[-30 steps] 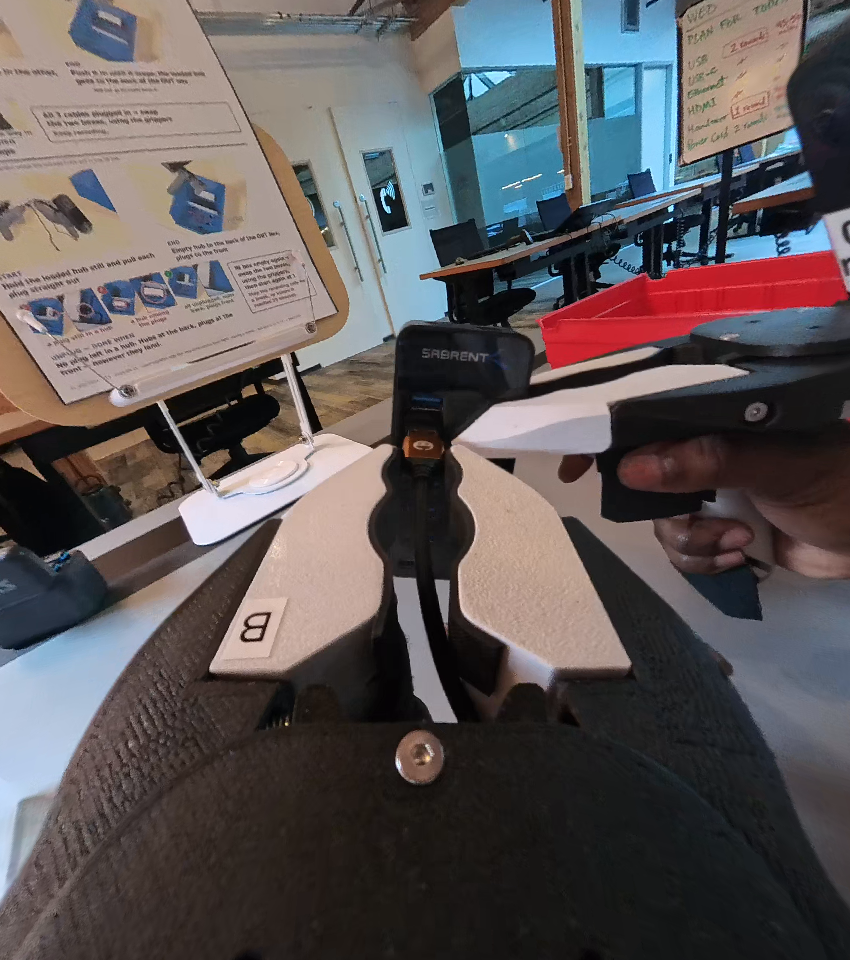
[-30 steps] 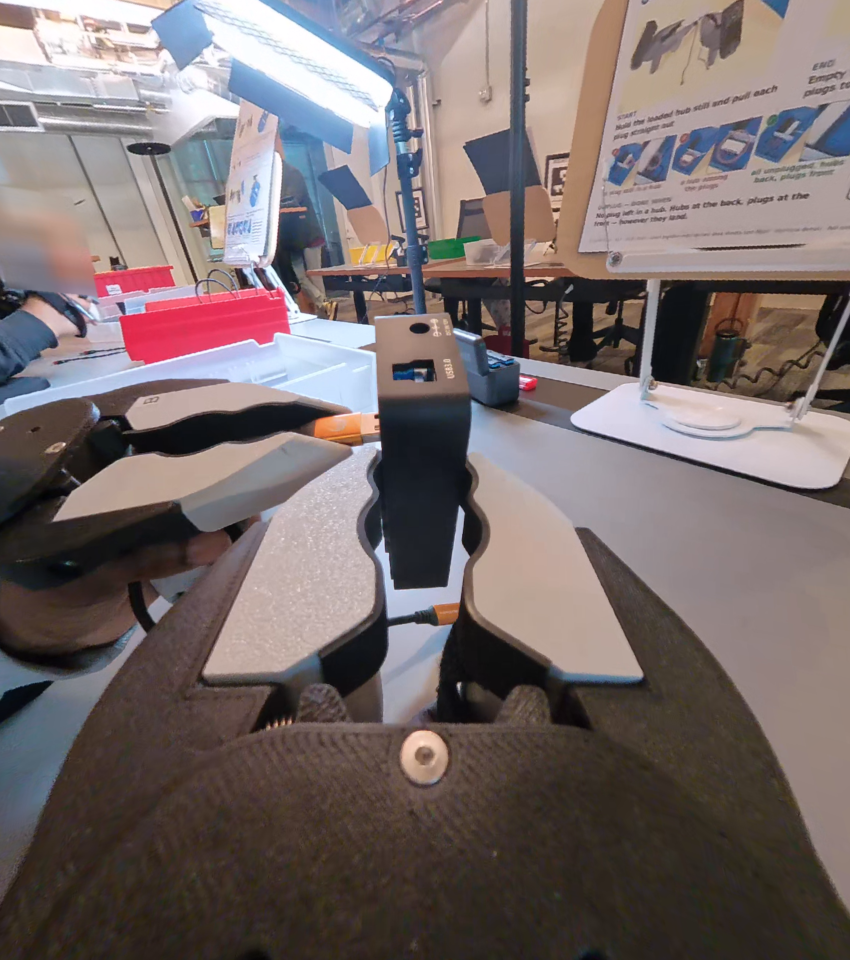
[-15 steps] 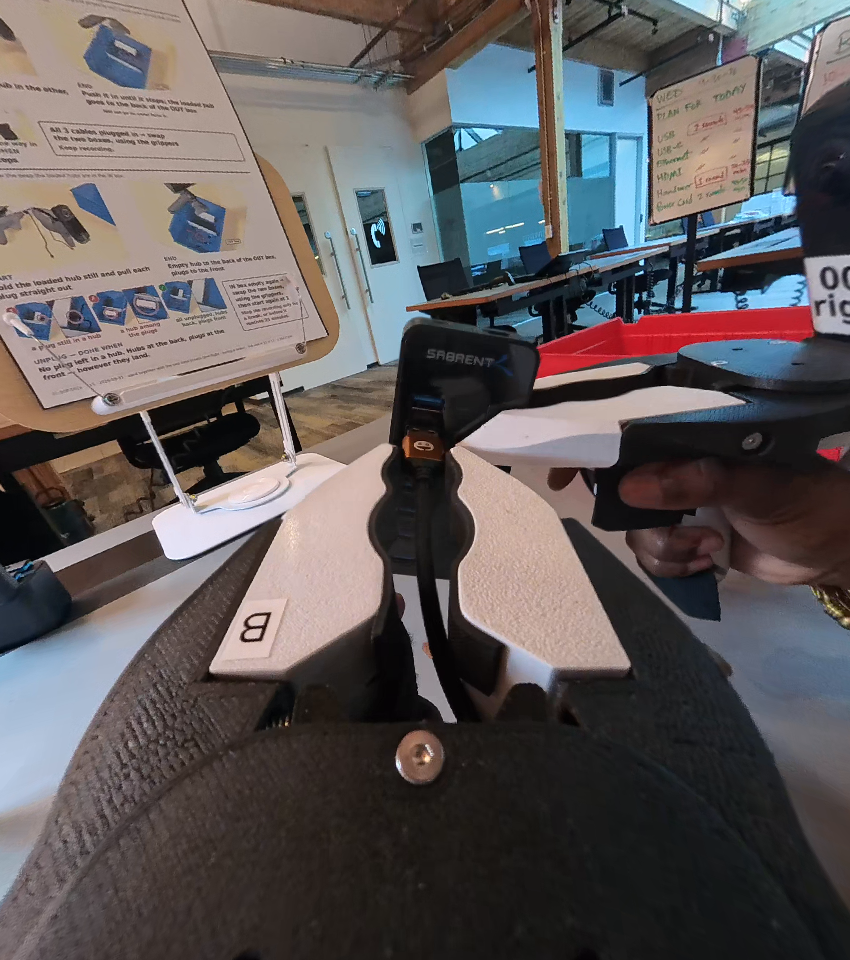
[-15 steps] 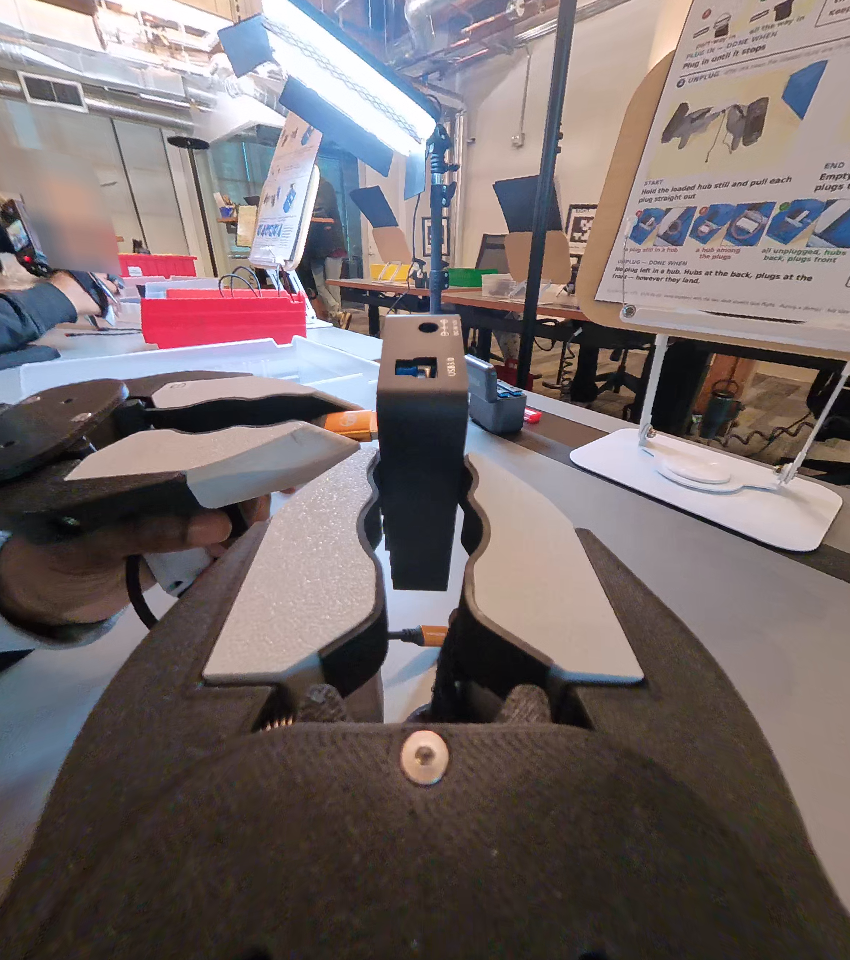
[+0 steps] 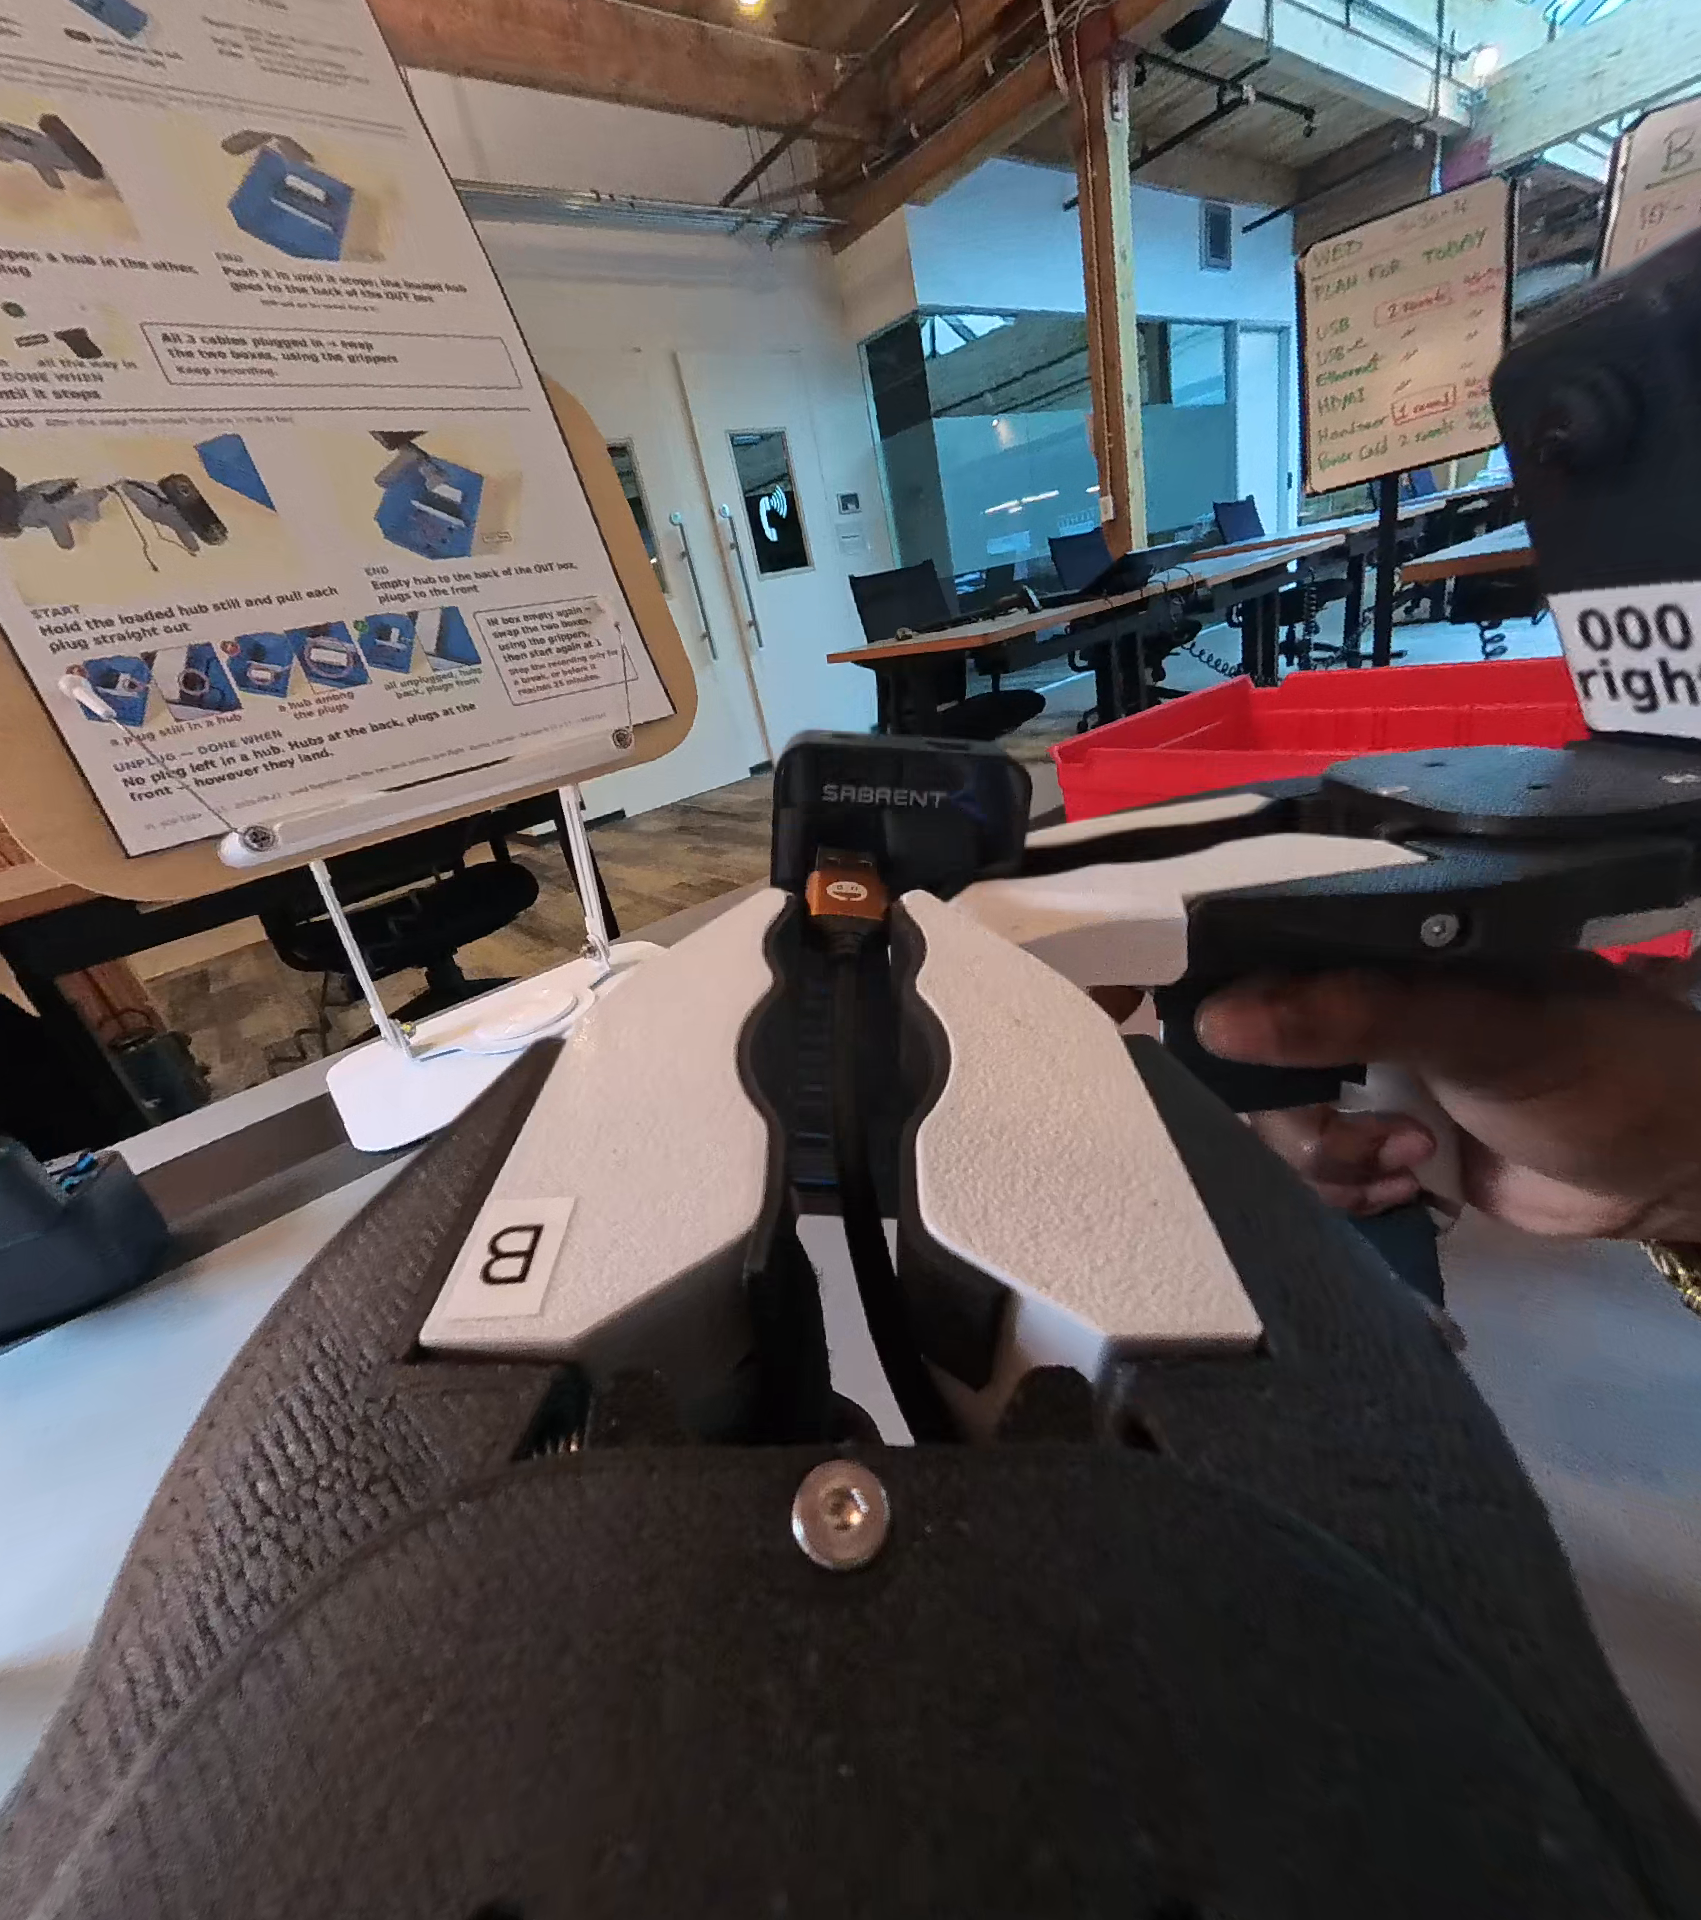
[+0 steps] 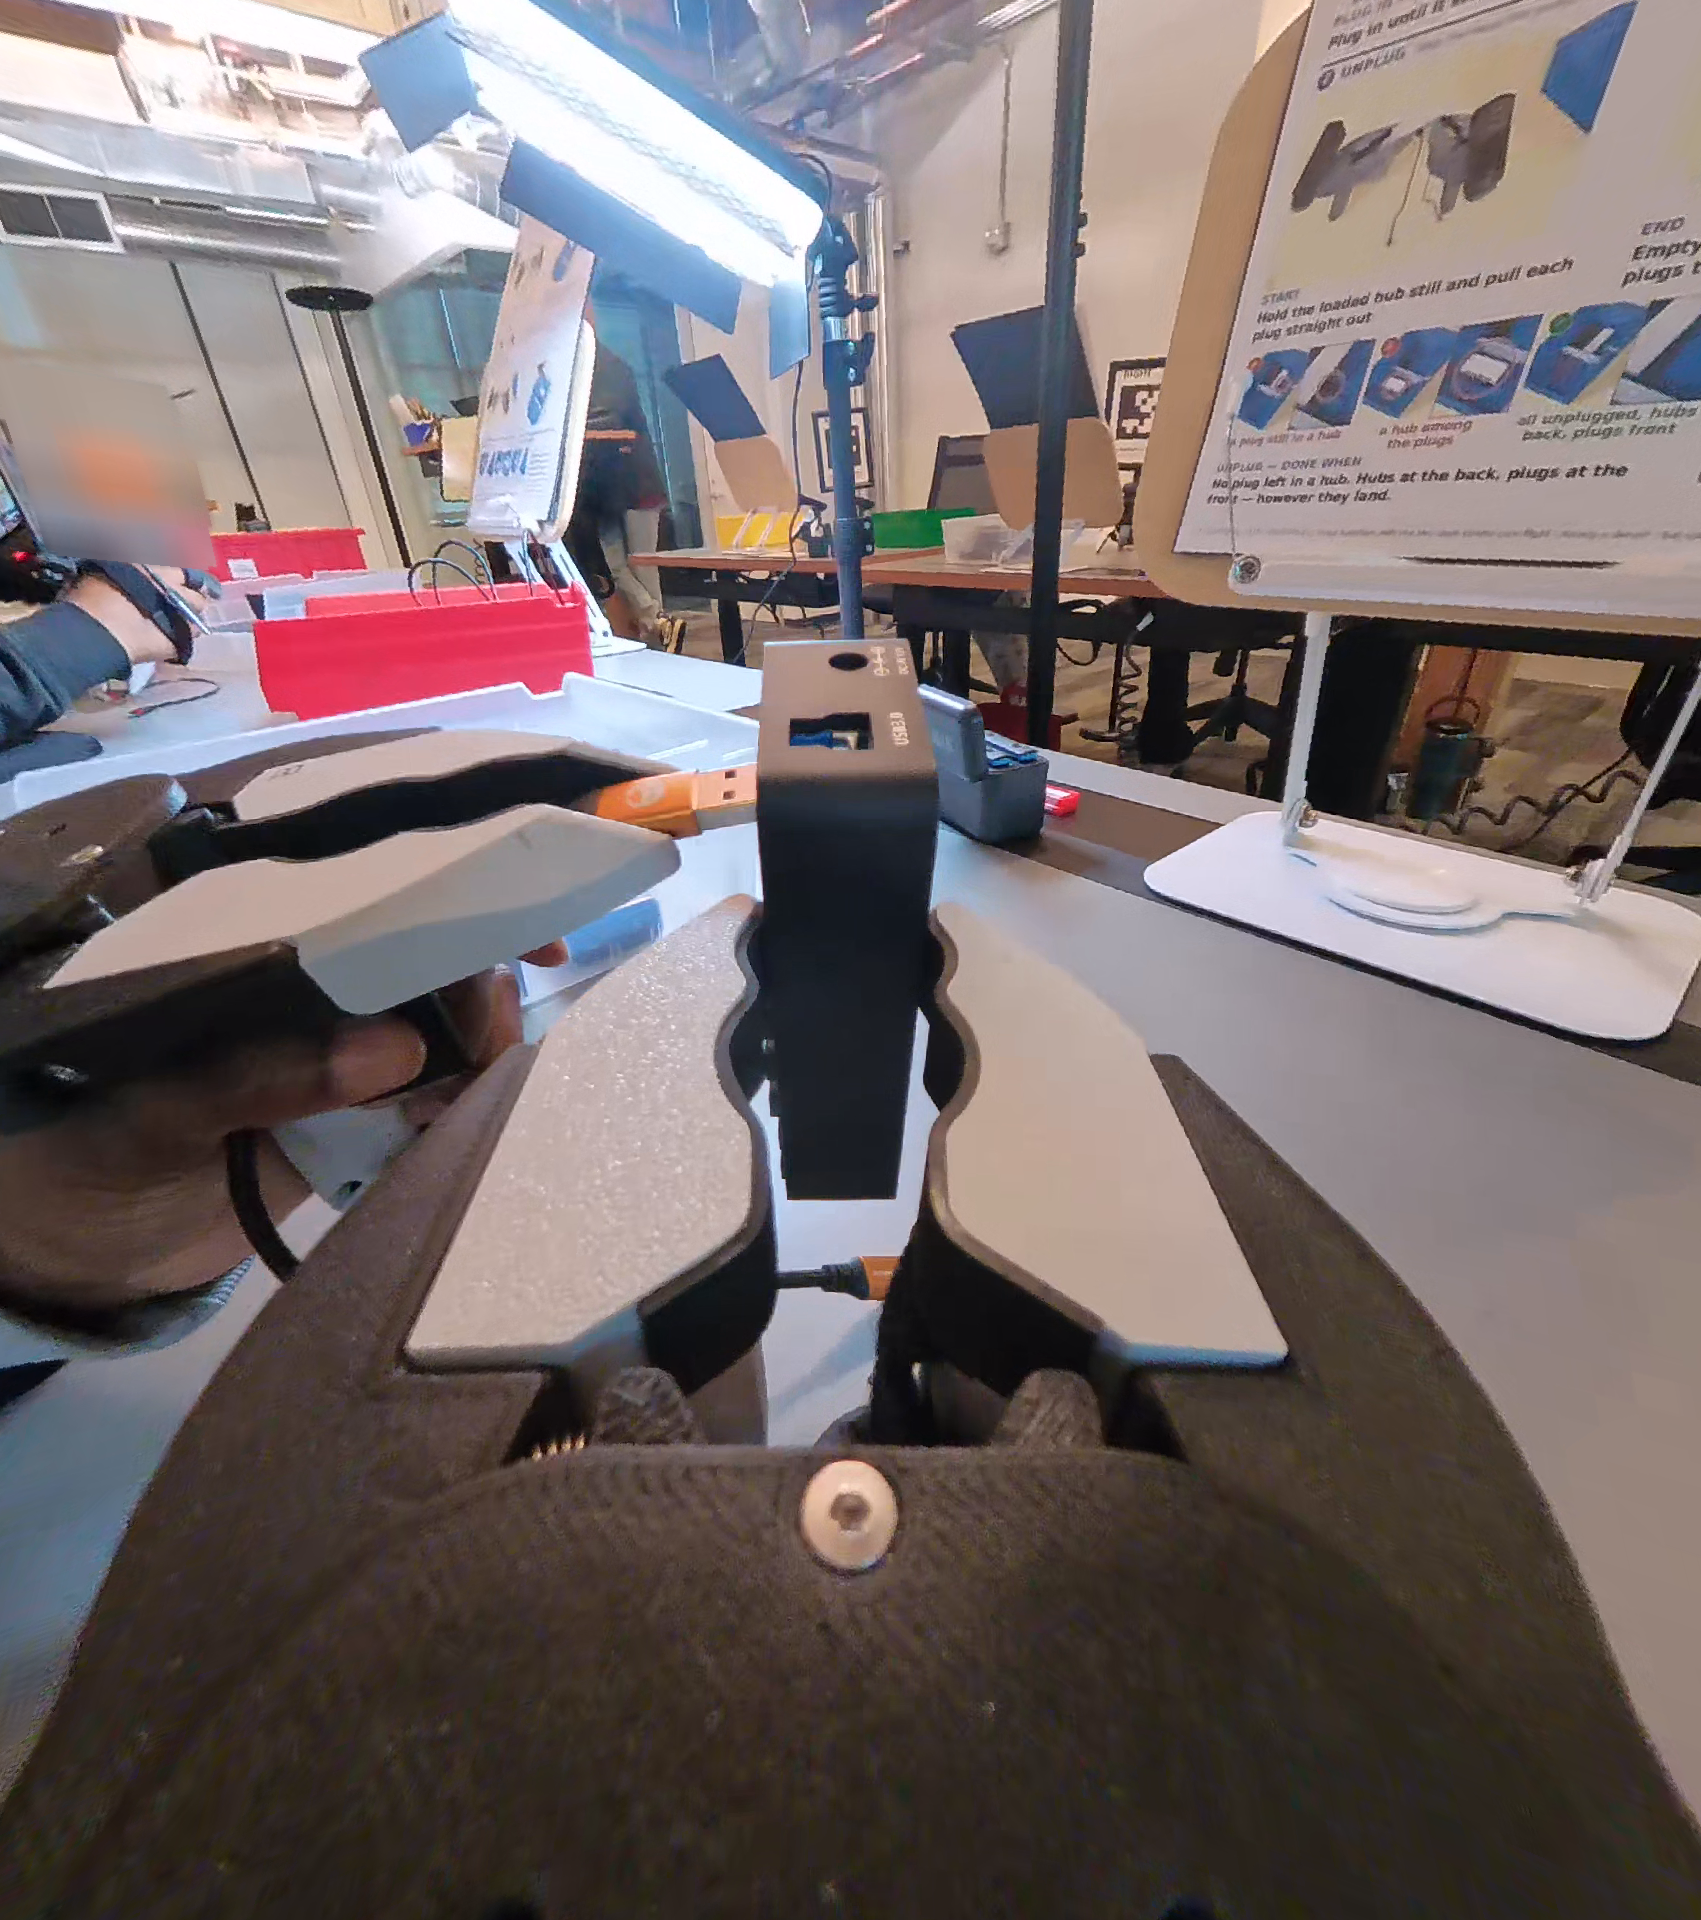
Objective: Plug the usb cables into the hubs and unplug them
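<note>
The left gripper [image 5: 846, 914], seen from its own wrist camera, has its two white textured fingers [image 5: 659, 1101] closed narrowly on the orange-collared USB plug [image 5: 844, 891] of a black braided cable [image 5: 861, 1122] that runs back between them. The plug's metal tip sits at the face of the black rectangular USB hub [image 5: 893, 805] straight ahead; whether it touches or is slightly clear is hard to tell here. The right gripper [image 5: 1064, 883] reaches in from the right, clamping that hub. Left of the fingers, a grey second hub [image 5: 4, 1236] lies on the pale grey table [image 5: 1635, 1455].

From the right wrist camera, the right gripper [image 6: 841, 997] is pinched on the hub [image 6: 846, 883], holding it upright between its fingers. The left gripper [image 6: 680, 821] comes in from the left with the plug [image 6: 680, 795], its metal tip just beside the hub's upper side, largely exposed. Beyond, a white stand base [image 6: 1428, 914] rests on the table.
</note>
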